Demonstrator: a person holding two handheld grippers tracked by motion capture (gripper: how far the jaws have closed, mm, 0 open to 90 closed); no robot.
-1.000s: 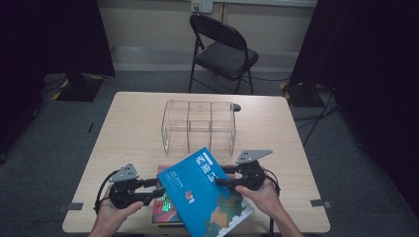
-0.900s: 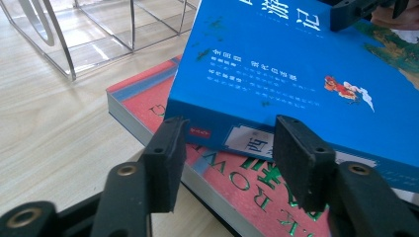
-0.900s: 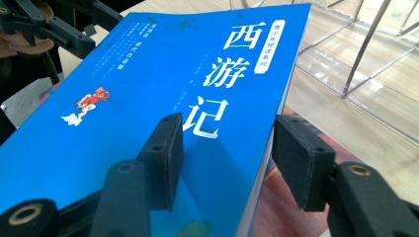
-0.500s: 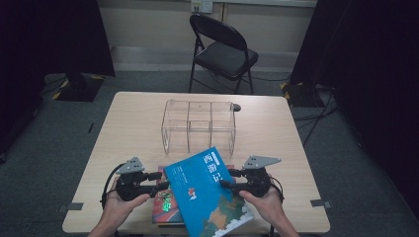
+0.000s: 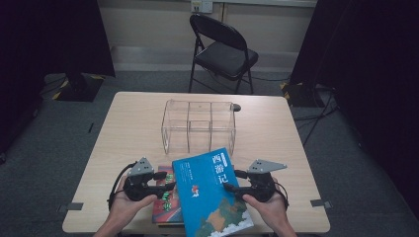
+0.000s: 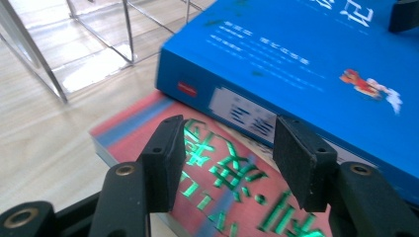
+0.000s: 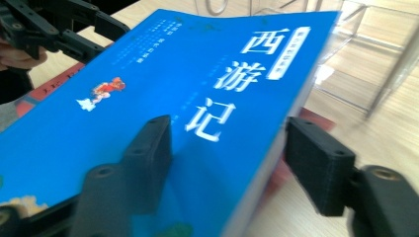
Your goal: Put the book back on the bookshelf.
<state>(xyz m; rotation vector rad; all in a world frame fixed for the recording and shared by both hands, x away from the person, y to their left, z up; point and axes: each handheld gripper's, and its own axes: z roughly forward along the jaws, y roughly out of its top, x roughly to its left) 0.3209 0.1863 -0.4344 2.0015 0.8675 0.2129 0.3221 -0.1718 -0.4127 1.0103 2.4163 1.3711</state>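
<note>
Two books lie at the near edge of the table (image 5: 128,123): a blue book (image 5: 210,192) on top and a red book (image 5: 165,200) under it, the blue one crossing the red one's right part and reaching past the table's near edge. Behind them stands one clear box (image 5: 198,126) with inner walls that part it into three bays in a row, and one small dark thing (image 5: 237,107) sits by its far right corner, too small to name. One black folding chair (image 5: 222,49) stands beyond the table. There are two grippers, one in each of the person's hands. The left gripper (image 5: 165,181) hangs over the red book with its jaws spread and nothing between them; the left gripper view shows what the high view cannot — green glinting letters on the red cover, the blue book's spine with a small red mark and a pale label, and the jaws clear of both books. The right gripper (image 5: 232,181) is at the blue book's right edge, jaws wide; the right gripper view shows one jaw over the cover and the other out past the page edge, so the edge lies between them, though contact I cannot tell. That view also gives the large white title characters and the left gripper beyond the book's far side.
</note>
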